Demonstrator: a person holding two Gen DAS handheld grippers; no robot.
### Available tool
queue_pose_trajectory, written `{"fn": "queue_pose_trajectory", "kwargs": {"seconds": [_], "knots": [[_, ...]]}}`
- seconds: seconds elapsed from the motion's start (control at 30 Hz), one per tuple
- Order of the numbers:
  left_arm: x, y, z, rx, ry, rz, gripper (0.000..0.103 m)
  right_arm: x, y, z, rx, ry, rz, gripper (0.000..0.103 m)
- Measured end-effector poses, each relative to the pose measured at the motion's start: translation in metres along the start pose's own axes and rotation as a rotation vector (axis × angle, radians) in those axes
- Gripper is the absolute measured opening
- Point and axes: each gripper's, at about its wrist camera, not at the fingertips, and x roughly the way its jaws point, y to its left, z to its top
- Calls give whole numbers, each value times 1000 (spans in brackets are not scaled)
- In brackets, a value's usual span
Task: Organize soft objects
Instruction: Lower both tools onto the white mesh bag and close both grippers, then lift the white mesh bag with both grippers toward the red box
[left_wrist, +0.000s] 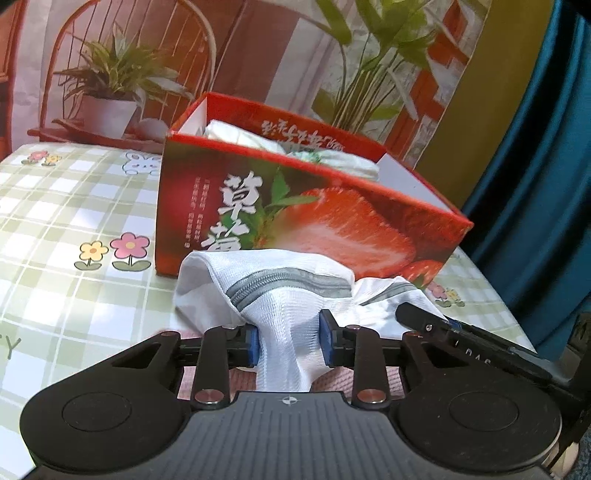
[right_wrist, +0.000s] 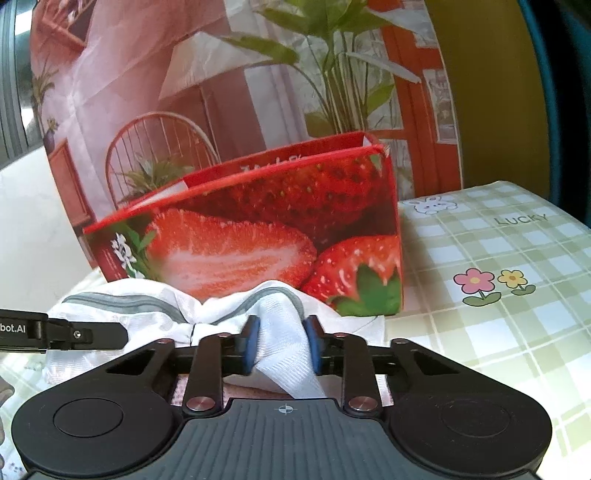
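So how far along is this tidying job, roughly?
Partway, it seems. White folded soft items already lie inside the strawberry box. In hand: the left gripper and right gripper both pinch a white mesh bag in front of the box. Left: getting that bag in.

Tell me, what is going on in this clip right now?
A person holds two grippers, and both are clamped on one white mesh laundry bag with a grey zipper. The left gripper and the right gripper each pinch a bunch of it. The bag sits in front of the strawberry box, which already holds white folded items.
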Motion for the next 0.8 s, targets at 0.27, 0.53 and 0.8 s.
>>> {"fn": "queue_pose_trajectory", "kwargs": {"seconds": [0.27,0.53,0.8], "knots": [[-16,-13,-1,42,-37,-19,30,-21,-1,8,19,-34,33,5],[-31,-8,-8,13,-38,-45,30,-39,5,12,16,-59,50,3],[-50,4,-12,-52,-72,-62,30,-59,30,20,-57,-92,92,2]]}}
